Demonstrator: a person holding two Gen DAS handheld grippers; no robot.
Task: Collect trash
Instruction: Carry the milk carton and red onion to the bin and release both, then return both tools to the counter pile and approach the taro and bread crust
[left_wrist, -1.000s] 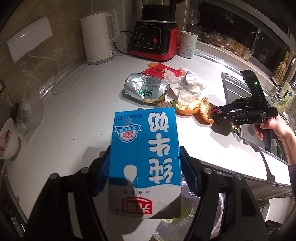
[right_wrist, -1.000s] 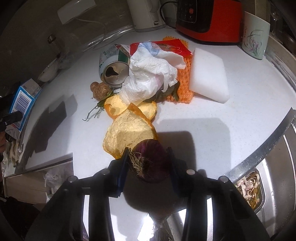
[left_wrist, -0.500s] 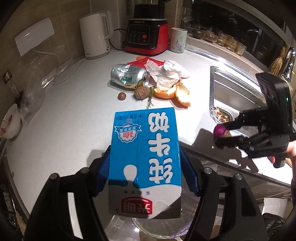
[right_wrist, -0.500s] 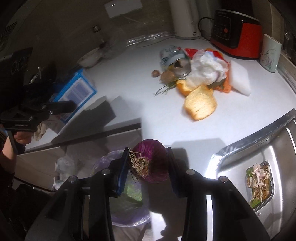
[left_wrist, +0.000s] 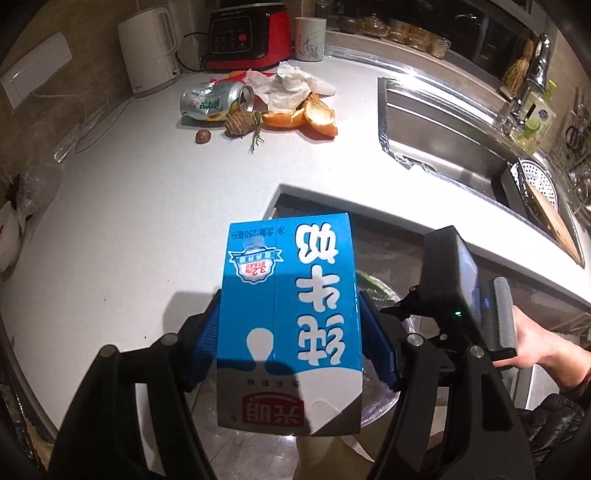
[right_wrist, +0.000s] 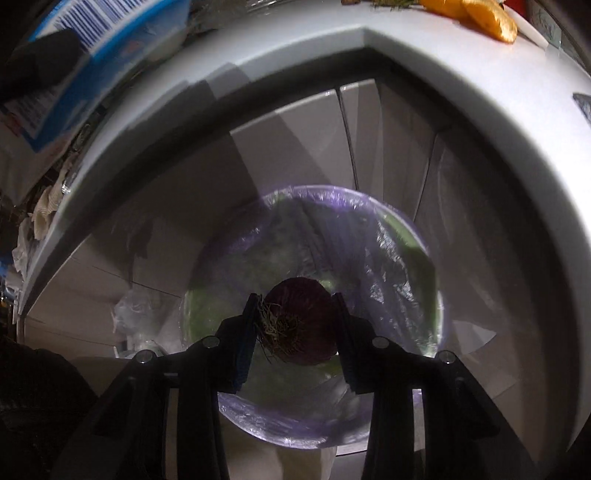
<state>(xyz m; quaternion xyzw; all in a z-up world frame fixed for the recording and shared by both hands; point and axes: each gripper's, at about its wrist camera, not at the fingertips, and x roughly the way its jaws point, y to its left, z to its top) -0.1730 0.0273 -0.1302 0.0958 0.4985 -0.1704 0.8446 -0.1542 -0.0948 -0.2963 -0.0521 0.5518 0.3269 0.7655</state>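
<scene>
My left gripper (left_wrist: 295, 350) is shut on a blue and white milk carton (left_wrist: 290, 317), held over the white counter's (left_wrist: 147, 206) front corner. My right gripper (right_wrist: 295, 325) is shut on a purple onion (right_wrist: 299, 321) with a tuft of roots, hanging right above a round bin (right_wrist: 391, 243) lined with a purplish bag; green scraps lie inside. In the left wrist view the right tool's black body (left_wrist: 450, 280) and the hand (left_wrist: 535, 350) holding it sit just right of the carton. The carton (right_wrist: 92, 48) also shows at the right wrist view's top left.
Far back on the counter lie a crushed can (left_wrist: 214, 101), crumpled paper (left_wrist: 284, 85), orange peels (left_wrist: 314, 118), a small taro (left_wrist: 238, 123) and a mushroom (left_wrist: 203, 136). A kettle (left_wrist: 147, 48), a red blender base (left_wrist: 247, 37) and a mug (left_wrist: 309, 38) line the wall. The sink (left_wrist: 443, 129) is right.
Both grippers drew back from the counter toward its front edge. The right one carried the onion off the counter and sank over the bin. The carton stayed gripped.
</scene>
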